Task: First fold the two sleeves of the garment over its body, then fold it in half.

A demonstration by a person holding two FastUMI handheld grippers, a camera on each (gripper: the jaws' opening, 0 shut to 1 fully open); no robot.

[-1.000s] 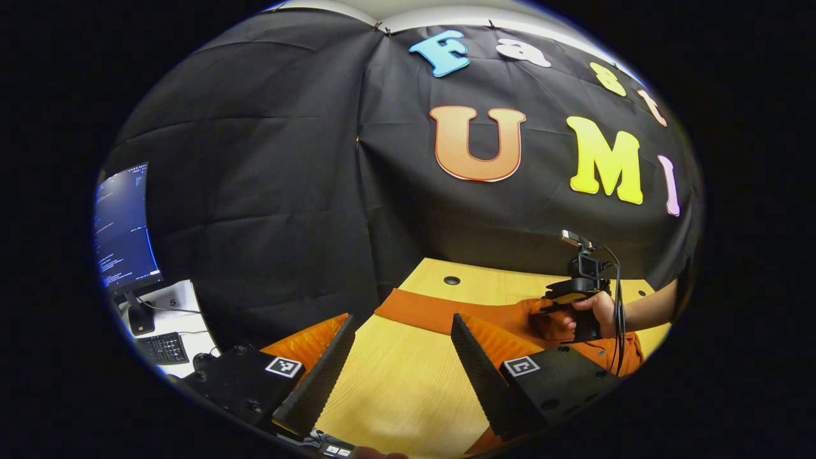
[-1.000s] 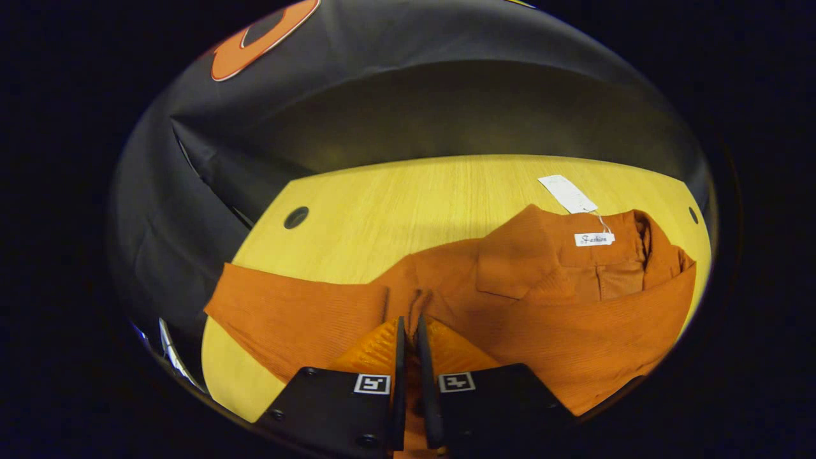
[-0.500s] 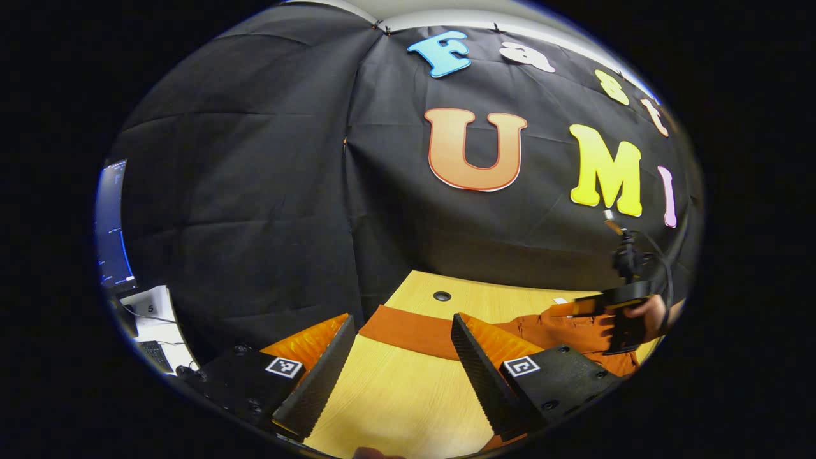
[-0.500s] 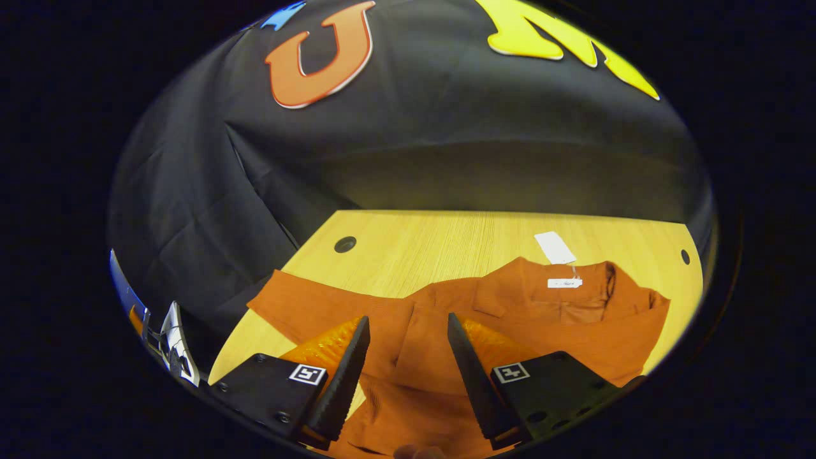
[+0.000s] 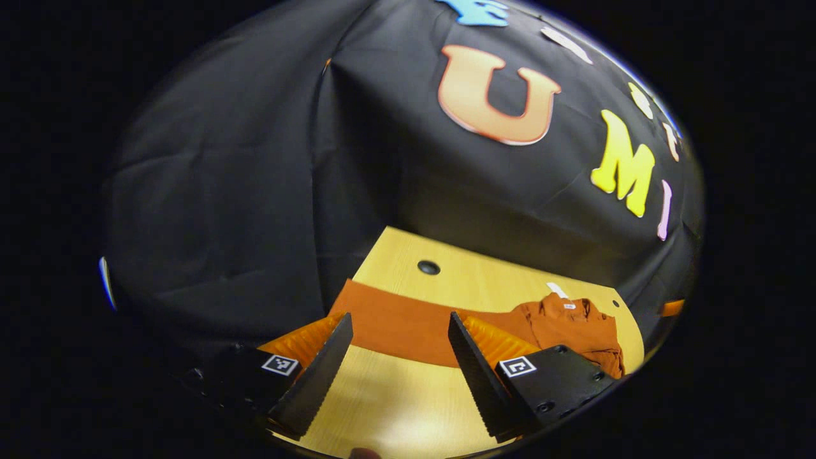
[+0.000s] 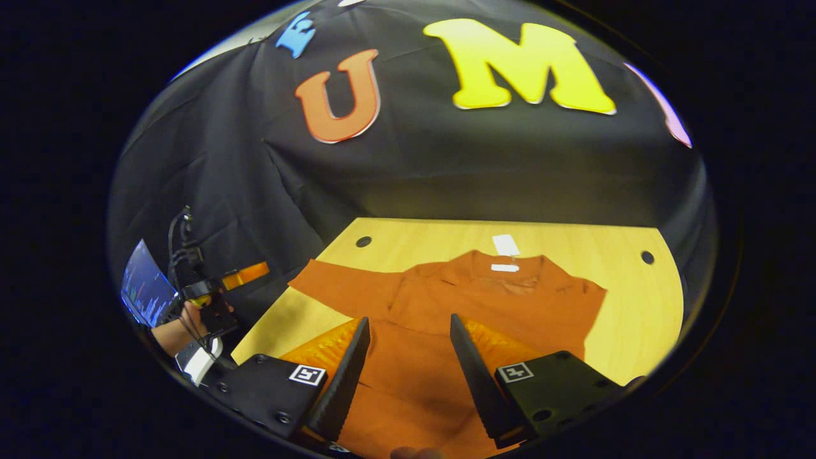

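Note:
The orange garment (image 6: 484, 299) lies flat on the wooden table (image 6: 631, 306), collar at the far side with a white tag (image 6: 505, 245). One sleeve lies folded across its body. The other sleeve (image 6: 331, 285) stretches out flat to the left. My right gripper (image 6: 409, 322) hovers open over the garment's near part, nothing between its fingers. In the left gripper view, my left gripper (image 5: 400, 322) is open above the table (image 5: 389, 401), and the stretched sleeve (image 5: 395, 322) runs across just beyond its fingertips, with the garment's body (image 5: 574, 325) at the right. A hand holds the left gripper (image 6: 247, 275) off the table's left edge.
Black cloth walls close in the table's far and left sides. Round holes (image 6: 363, 241) (image 6: 648, 257) mark the table's far corners. A lit monitor (image 6: 143, 292) stands left of the booth behind the hand. Bare wood lies right of the garment.
My right gripper opened, let go of the sleeve on the garment's body, and drew back. My left gripper swung and tilted down toward the stretched sleeve.

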